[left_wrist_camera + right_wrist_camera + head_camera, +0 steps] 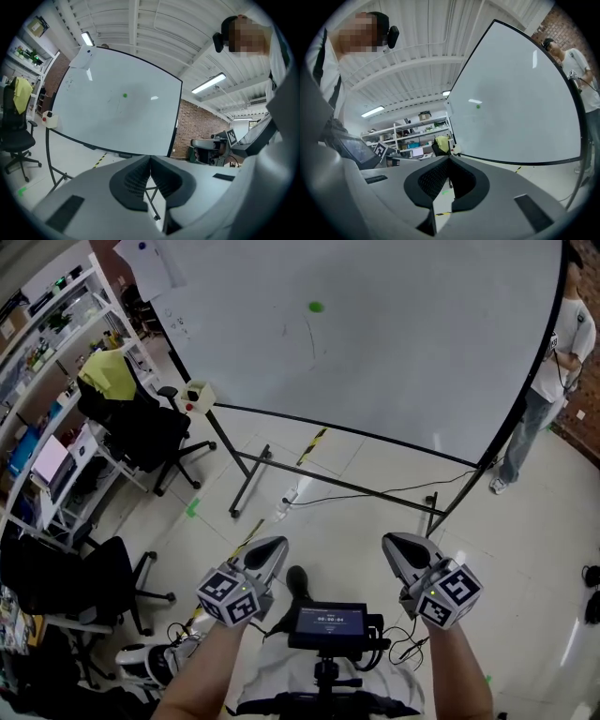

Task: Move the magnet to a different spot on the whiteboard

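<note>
1 magnet (316, 307) | 1 whiteboard (403, 362) | left tongs (276, 547), right tongs (393, 543): closed, empty

Lab workshop, stocked shelving (49, 351), office chairs (141, 432), brick wall (194, 127), rolling whiteboard (422, 352)

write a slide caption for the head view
Left gripper and right gripper, both shut and empty, face a whiteboard holding one green magnet.

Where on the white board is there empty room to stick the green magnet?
The big bare stretch right of the green magnet, up to the dark right edge of the whiteboard, is free. So is the strip below the magnet, above the board's bottom edge. The top left corner is crowded: a paper sheet and faint scribbles.
</note>
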Action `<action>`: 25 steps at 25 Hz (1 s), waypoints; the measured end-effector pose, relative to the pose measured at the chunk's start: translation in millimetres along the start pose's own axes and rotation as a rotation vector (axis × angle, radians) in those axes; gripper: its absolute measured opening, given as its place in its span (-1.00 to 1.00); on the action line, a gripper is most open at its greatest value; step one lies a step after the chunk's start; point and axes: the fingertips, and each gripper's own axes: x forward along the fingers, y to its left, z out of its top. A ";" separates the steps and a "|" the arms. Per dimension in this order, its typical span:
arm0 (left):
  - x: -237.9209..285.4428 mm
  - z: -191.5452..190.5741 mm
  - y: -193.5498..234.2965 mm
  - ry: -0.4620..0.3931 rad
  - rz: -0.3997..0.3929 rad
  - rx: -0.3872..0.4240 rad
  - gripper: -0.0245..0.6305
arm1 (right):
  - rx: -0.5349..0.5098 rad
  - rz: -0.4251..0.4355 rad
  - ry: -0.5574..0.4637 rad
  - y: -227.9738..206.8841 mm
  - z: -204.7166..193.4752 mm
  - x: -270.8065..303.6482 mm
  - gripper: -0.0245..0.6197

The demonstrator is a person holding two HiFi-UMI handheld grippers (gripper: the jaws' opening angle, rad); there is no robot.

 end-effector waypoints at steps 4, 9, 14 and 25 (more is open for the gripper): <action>30.0 4.0 12.2 0.004 -0.045 -0.005 -0.84 | -0.009 -0.053 0.021 -21.7 -6.9 2.2 -0.83; 77.3 21.7 16.8 0.010 -0.138 0.021 -0.84 | -0.017 -0.140 0.015 -51.6 3.9 5.5 -0.83; 96.3 34.1 48.1 0.022 -0.175 0.019 -0.84 | -0.016 -0.184 0.018 -63.5 4.2 29.6 -0.83; 152.4 83.7 145.5 0.019 -0.214 0.010 -0.84 | -0.059 -0.235 0.108 -121.6 15.7 127.1 -0.83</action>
